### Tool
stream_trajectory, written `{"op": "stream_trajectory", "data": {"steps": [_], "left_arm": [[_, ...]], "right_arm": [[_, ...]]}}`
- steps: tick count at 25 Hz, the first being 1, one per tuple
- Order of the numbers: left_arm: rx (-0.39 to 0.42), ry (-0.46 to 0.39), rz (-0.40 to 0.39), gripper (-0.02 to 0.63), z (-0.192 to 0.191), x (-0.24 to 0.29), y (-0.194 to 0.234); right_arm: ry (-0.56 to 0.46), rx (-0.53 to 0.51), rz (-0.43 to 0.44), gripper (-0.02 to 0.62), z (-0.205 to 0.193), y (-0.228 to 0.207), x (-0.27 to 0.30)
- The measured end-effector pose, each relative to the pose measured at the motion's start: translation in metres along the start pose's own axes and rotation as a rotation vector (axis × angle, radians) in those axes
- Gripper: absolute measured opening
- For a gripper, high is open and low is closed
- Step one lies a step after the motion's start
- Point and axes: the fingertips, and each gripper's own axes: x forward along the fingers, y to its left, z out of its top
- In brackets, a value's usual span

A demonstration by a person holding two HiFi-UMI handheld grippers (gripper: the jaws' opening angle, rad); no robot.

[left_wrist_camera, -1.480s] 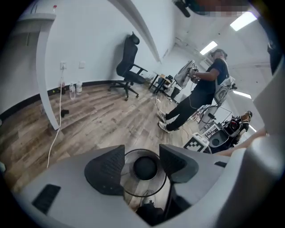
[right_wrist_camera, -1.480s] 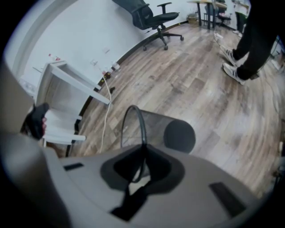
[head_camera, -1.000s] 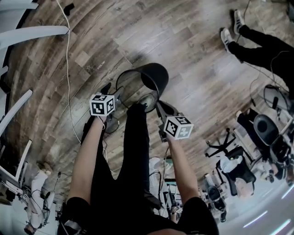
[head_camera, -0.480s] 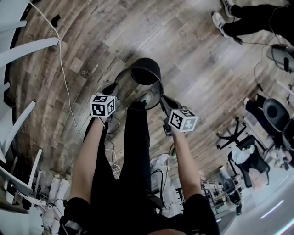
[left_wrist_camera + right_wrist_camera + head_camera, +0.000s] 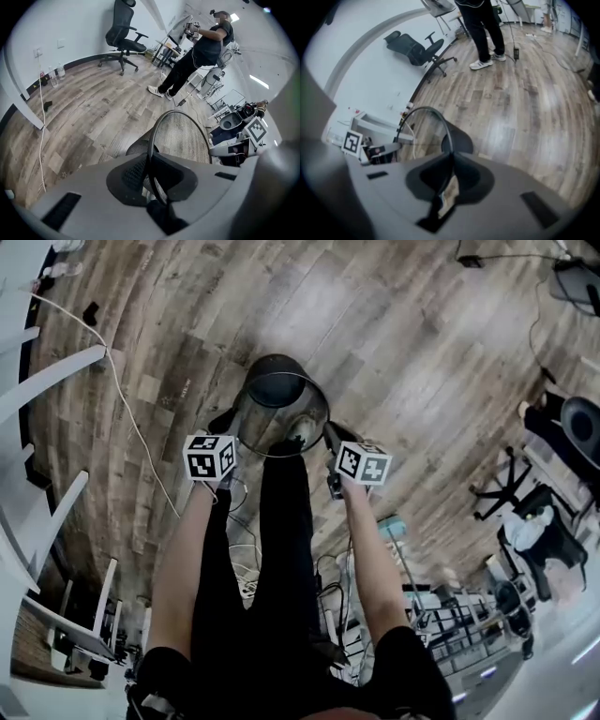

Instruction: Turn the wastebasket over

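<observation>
Pinching opposite sides of its wire rim, the left gripper [image 5: 227, 421], jaws just closed, and the right gripper [image 5: 328, 434] hold the black mesh wastebasket [image 5: 281, 413] mouth-up over the wooden plank floor [image 5: 403, 352]. The turn seems nearly complete; setting down and release remain.

I see bright, even indoor light, pale glare on the floor [image 5: 403, 343]; every view bows at its edges, the right gripper view blurred
</observation>
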Motion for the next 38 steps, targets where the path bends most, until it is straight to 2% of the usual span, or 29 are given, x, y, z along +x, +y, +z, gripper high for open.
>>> {"op": "stream_trajectory", "data": {"steps": [6, 23, 35, 38], "left_arm": [[0.042, 0.017, 0.007, 0.067, -0.007, 0.029, -0.007], [0.080, 0.027, -0.028, 0.067, -0.002, 0.156, -0.010], [0.061, -0.007, -0.037, 0.067, 0.009, 0.193, 0.003], [0.057, -0.005, 0.010, 0.067, 0.011, 0.196, 0.009]], "right_arm": [[-0.015, 0.086, -0.049, 0.052, -0.009, -0.034, 0.024], [-0.050, 0.106, -0.114, 0.052, 0.018, -0.127, 0.085], [-0.069, 0.120, -0.131, 0.052, 0.035, -0.143, 0.112], [-0.069, 0.124, -0.125, 0.054, 0.039, -0.140, 0.114]]}}
